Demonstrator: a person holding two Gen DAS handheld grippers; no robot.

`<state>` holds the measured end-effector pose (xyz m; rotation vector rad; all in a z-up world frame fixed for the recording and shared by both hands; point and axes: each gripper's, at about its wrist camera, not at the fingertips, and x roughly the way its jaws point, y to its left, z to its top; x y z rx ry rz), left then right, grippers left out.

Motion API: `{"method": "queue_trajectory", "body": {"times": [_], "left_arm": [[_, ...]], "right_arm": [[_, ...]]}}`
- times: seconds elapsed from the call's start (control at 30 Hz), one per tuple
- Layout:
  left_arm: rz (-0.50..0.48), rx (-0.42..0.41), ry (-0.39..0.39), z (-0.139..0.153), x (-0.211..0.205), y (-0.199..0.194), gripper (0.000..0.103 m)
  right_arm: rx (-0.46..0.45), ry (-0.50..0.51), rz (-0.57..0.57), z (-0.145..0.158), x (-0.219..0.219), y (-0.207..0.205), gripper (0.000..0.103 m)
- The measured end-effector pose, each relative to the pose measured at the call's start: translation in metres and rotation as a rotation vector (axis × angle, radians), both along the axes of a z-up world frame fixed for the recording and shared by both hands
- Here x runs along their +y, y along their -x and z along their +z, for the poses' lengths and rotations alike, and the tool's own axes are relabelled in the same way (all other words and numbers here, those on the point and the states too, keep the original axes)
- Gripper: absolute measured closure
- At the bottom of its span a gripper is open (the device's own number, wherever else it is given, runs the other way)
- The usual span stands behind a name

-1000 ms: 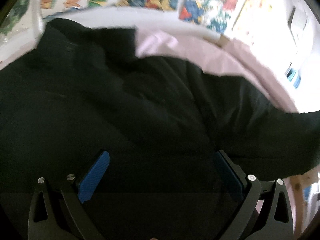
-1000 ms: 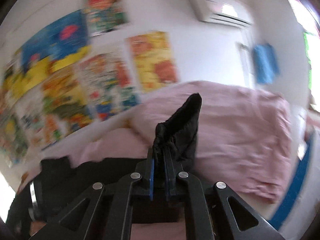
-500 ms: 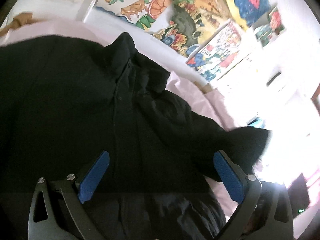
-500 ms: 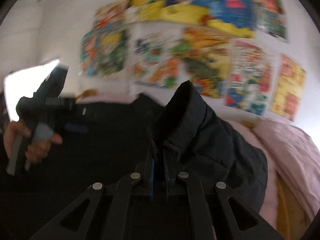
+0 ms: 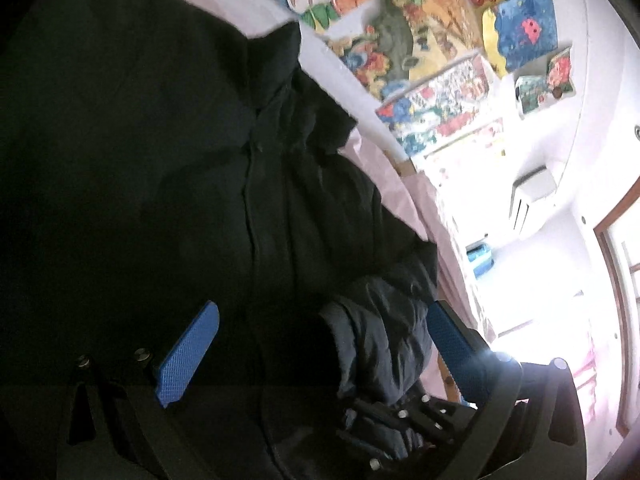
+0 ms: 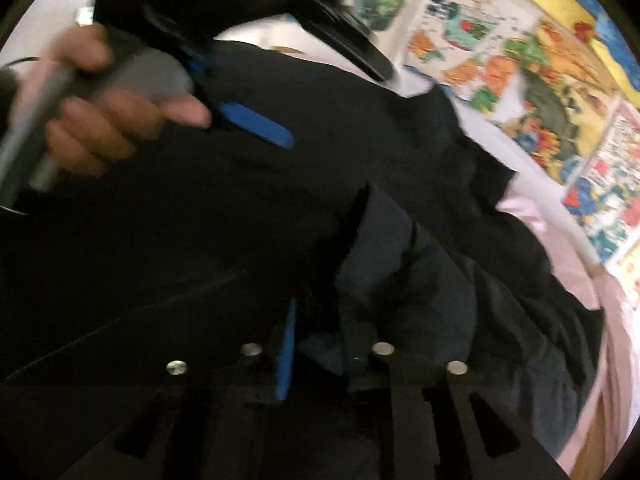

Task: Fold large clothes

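Across the pink bed (image 5: 404, 196) lies the soft, bulky black jacket (image 5: 160, 160); right hand-held gripper (image 6: 320, 344) clamps its sleeve cuff, left hand-held gripper (image 5: 320, 344) spread apart above; grip hems.

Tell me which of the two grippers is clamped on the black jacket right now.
The right gripper: its blue-padded fingers pinch a fold of the black padded jacket. The left gripper hangs above the jacket, jaws spread wide, holding nothing.
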<state>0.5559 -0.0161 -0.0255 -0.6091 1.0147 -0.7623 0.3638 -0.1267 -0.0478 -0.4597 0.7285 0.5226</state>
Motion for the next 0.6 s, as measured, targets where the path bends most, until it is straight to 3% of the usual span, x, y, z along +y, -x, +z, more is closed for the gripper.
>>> {"method": "queue_trajectory", "body": {"times": [0.1,0.3,0.37,0.43,0.5,0.57,0.6], "left_arm": [[-0.044,0.002,-0.057,-0.008,-0.015,-0.002,0.001],[-0.131,-0.034,-0.215,-0.028,-0.044,0.005,0.004],[-0.149,-0.054,-0.223,-0.031,-0.050,0.009,0.020],[-0.178,-0.064,-0.227,-0.033,-0.059,0.012,0.051],[-0.195,-0.088,-0.243,-0.032,-0.066,0.016,0.071],[-0.194,-0.135,-0.261,-0.027,-0.074,0.021,0.083],[-0.193,-0.152,-0.263,-0.024,-0.076,0.022,0.094]], "right_arm": [[0.014,-0.049,0.032,0.008,-0.011,0.006,0.035],[0.037,-0.046,-0.011,0.014,-0.052,0.027,0.032],[0.053,-0.072,-0.068,0.015,-0.071,0.028,0.030],[0.064,-0.105,-0.131,0.018,-0.091,0.025,0.029],[0.071,-0.136,-0.185,0.020,-0.107,0.023,0.029],[0.066,-0.162,-0.248,0.023,-0.123,0.021,0.029],[0.061,-0.179,-0.285,0.024,-0.132,0.019,0.029]]}}
